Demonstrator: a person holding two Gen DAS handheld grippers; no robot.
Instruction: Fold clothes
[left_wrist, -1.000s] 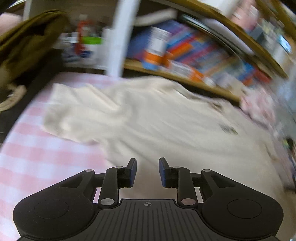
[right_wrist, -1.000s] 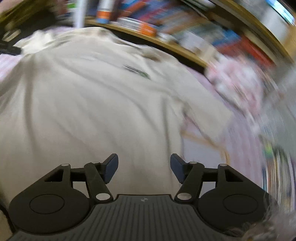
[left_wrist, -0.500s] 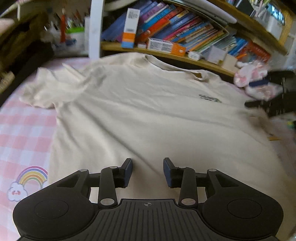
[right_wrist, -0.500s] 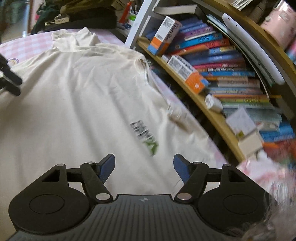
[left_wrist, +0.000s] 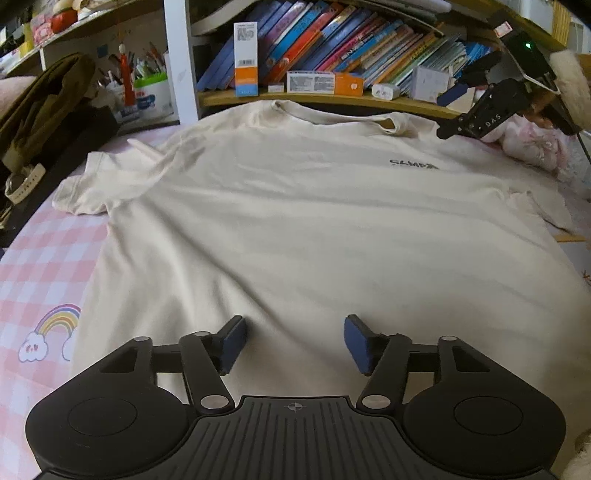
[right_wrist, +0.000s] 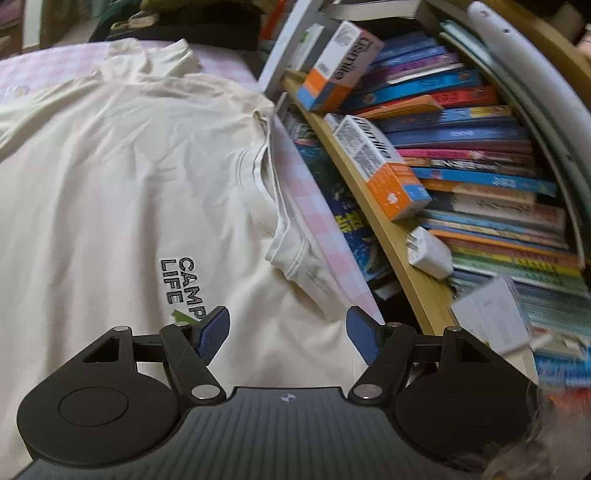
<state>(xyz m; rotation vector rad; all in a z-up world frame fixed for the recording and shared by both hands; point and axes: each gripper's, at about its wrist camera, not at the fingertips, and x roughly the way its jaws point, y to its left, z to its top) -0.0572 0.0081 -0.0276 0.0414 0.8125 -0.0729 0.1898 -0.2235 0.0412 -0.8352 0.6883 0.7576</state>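
Flat, cream T-shirt (left_wrist: 295, 221) spread face-up — left gripper (left_wrist: 294, 341) and right gripper (right_wrist: 288, 332) both gape empty.

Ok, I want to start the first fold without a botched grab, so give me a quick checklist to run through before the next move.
1. T-shirt spread flat, front up: ok.
2. Left gripper open and empty, over the lower shirt: ok.
3. Right gripper open and empty, near the collar: ok.
4. Left sleeve laid out flat: not ok, creased.
5. Bottom hem straight: cannot tell, hidden behind the gripper.
6. Checked sheet has room beside the shirt: ok.
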